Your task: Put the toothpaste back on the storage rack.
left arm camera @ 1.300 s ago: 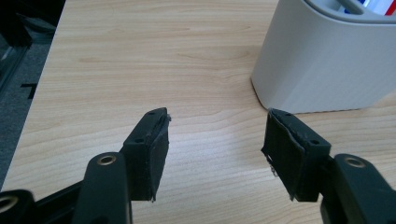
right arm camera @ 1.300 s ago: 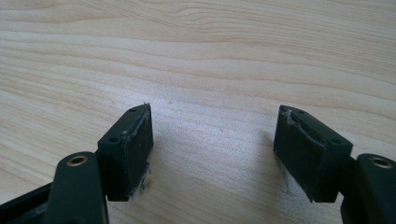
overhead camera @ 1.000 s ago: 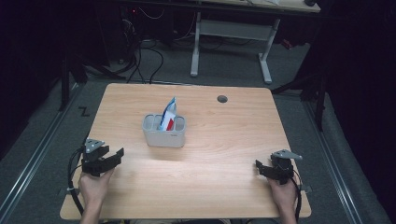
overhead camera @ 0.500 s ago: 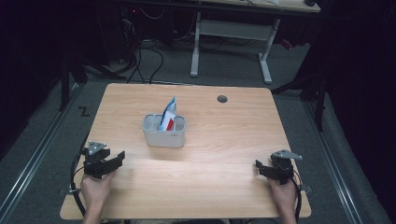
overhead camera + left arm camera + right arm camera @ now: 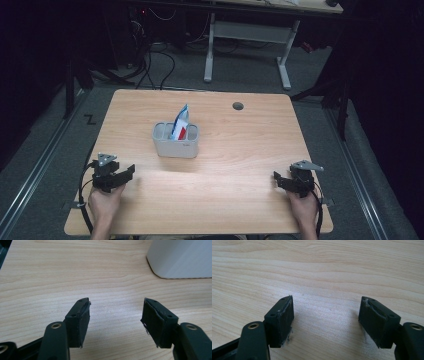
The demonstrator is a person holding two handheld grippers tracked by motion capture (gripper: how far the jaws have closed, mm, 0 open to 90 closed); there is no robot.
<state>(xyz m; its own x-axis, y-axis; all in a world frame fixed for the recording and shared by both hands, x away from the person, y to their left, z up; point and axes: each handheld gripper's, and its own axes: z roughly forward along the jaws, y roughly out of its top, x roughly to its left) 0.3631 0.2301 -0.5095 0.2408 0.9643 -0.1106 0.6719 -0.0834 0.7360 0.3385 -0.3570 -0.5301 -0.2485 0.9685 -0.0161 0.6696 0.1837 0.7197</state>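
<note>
A light grey holder [image 5: 176, 140] stands near the middle of the wooden table [image 5: 240, 150], with a white, blue and red packet [image 5: 180, 123] sticking up out of it. My left gripper [image 5: 123, 174] rests low at the table's front left, open, nothing between its jaws. In the left gripper view [image 5: 116, 311] the holder's corner [image 5: 180, 257] shows at the upper right, well ahead of the jaws. My right gripper [image 5: 278, 179] sits at the front right, open and empty. Bare wood lies between its jaws in the right gripper view [image 5: 327, 308].
A round cable hole [image 5: 238, 106] lies in the table's far right part. Beyond the table stand a white desk frame [image 5: 247, 45] and loose cables [image 5: 150, 55] on a dark floor. A metal rail [image 5: 45, 155] runs along the left.
My left gripper has slid a little toward the front edge of the table. The right gripper, the holder and the packet have not moved.
</note>
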